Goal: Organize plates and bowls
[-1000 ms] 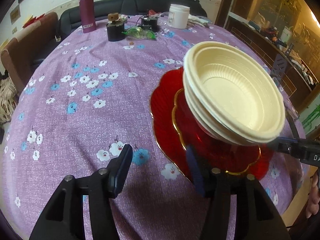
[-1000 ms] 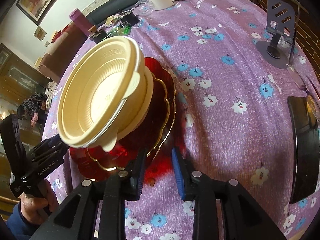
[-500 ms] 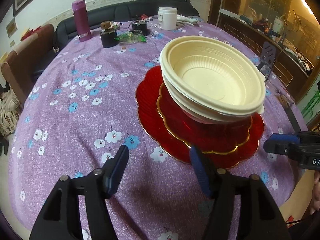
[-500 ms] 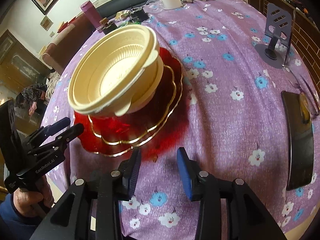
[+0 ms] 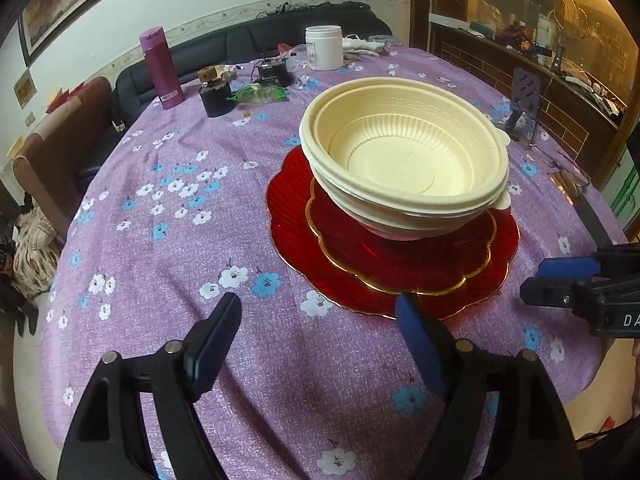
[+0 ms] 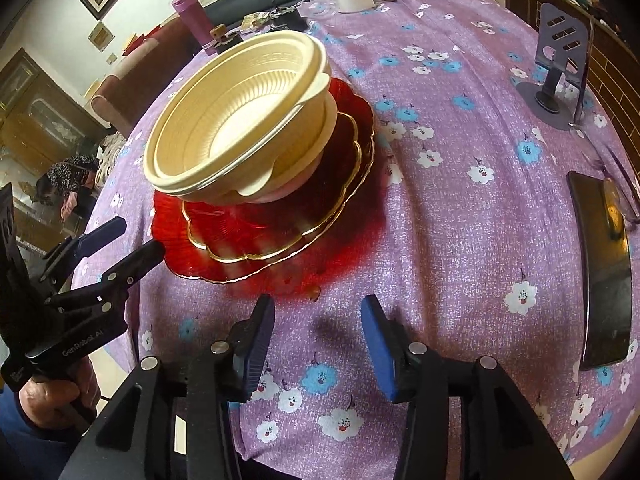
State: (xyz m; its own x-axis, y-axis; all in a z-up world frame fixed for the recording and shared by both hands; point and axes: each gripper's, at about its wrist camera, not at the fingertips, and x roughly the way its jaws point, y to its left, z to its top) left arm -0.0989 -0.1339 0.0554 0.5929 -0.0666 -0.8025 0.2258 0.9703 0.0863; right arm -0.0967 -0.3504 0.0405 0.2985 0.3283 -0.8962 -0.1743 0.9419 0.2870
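Observation:
A stack of cream plastic bowls [image 5: 404, 160] stands nested on two stacked red plates with gold rims [image 5: 400, 268] on the purple flowered tablecloth. The stack also shows in the right wrist view, bowls [image 6: 240, 120] on plates [image 6: 280, 220]. My left gripper [image 5: 320, 320] is open and empty, just in front of the plates' near edge. My right gripper [image 6: 316, 320] is open and empty, a little back from the plates' edge. Each gripper shows in the other's view, the right one [image 5: 560, 280] and the left one [image 6: 120, 240], both beside the plates.
At the far side stand a magenta bottle [image 5: 160, 68], a black jar [image 5: 216, 94], a white tub [image 5: 324, 48] and small clutter. A grey phone stand [image 6: 560, 68] and a dark phone [image 6: 604, 268] lie to the right. The table edge is close below both grippers.
Both grippers have drawn back from the plates. The stack, seen tilted and close one second ago, now stands level on the table. Both grippers are open throughout.

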